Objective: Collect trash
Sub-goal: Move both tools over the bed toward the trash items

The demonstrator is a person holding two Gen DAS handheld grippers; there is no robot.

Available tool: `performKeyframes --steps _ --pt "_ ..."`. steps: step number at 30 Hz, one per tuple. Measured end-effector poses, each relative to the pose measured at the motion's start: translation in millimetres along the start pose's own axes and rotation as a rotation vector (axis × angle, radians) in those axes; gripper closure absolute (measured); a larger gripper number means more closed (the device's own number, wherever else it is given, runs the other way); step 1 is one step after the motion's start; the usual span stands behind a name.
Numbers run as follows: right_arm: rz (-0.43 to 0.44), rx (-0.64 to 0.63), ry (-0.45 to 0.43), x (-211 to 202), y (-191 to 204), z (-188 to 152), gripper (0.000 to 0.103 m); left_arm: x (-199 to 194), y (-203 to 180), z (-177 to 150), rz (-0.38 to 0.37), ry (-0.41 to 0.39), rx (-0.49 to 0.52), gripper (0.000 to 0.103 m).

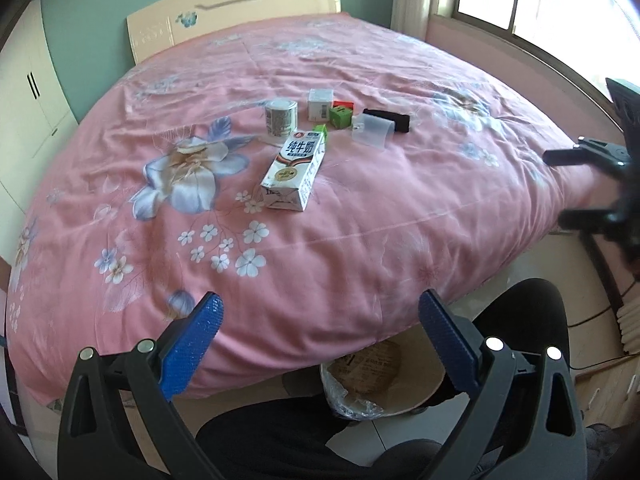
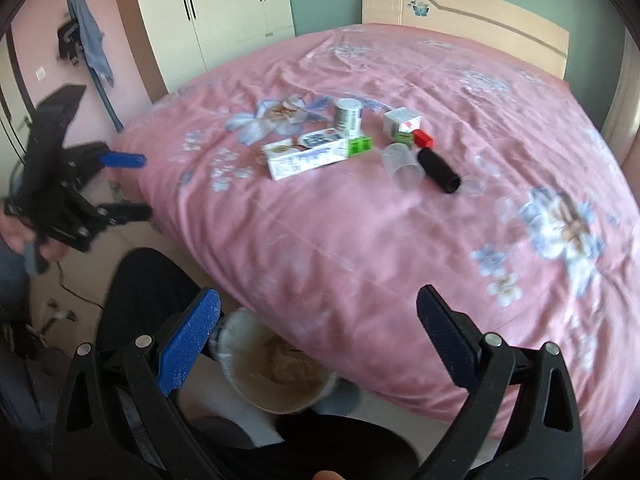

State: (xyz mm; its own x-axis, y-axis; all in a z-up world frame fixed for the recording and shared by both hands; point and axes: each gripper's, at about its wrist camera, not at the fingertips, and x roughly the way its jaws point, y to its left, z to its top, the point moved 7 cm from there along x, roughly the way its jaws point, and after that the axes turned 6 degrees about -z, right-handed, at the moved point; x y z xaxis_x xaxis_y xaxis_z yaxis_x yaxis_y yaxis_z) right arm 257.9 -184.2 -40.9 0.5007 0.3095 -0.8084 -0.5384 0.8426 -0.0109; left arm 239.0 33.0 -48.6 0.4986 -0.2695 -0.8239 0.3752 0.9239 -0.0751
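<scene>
Trash lies on the pink bed: a white milk carton (image 1: 294, 172) (image 2: 308, 157) on its side, a small tin can (image 1: 281, 117) (image 2: 348, 115), a white box (image 1: 321, 103) (image 2: 401, 120), a green cube (image 1: 341, 117), a red piece (image 2: 423, 137), a clear plastic cup (image 1: 372, 131) (image 2: 402, 166) and a black cylinder (image 1: 388, 120) (image 2: 439, 170). A lined trash bin (image 1: 370, 378) (image 2: 276, 372) stands on the floor at the bed's foot. My left gripper (image 1: 320, 316) (image 2: 132, 186) is open and empty above the bed's edge. My right gripper (image 2: 318, 312) (image 1: 560, 188) is open and empty above the bin.
The bed's headboard (image 1: 236, 16) stands at the far end. A white wardrobe (image 2: 216, 12) stands beside the bed and a window (image 1: 540, 0) on the other side. The person's dark-clad legs (image 1: 524, 320) flank the bin. Cables (image 2: 76, 296) lie on the floor.
</scene>
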Motion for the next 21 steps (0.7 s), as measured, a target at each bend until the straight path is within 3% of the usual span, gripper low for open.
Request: performKeyframes --steps 3,12,21 --pt "-0.01 -0.052 0.009 1 -5 6 0.006 3 1 7 -0.037 0.013 0.006 0.004" --pt "0.029 -0.211 0.036 6 -30 29 0.006 23 13 35 -0.012 0.066 0.096 0.004" --pt "0.083 -0.252 0.116 21 -62 47 0.006 47 35 68 -0.011 0.122 0.094 0.004"
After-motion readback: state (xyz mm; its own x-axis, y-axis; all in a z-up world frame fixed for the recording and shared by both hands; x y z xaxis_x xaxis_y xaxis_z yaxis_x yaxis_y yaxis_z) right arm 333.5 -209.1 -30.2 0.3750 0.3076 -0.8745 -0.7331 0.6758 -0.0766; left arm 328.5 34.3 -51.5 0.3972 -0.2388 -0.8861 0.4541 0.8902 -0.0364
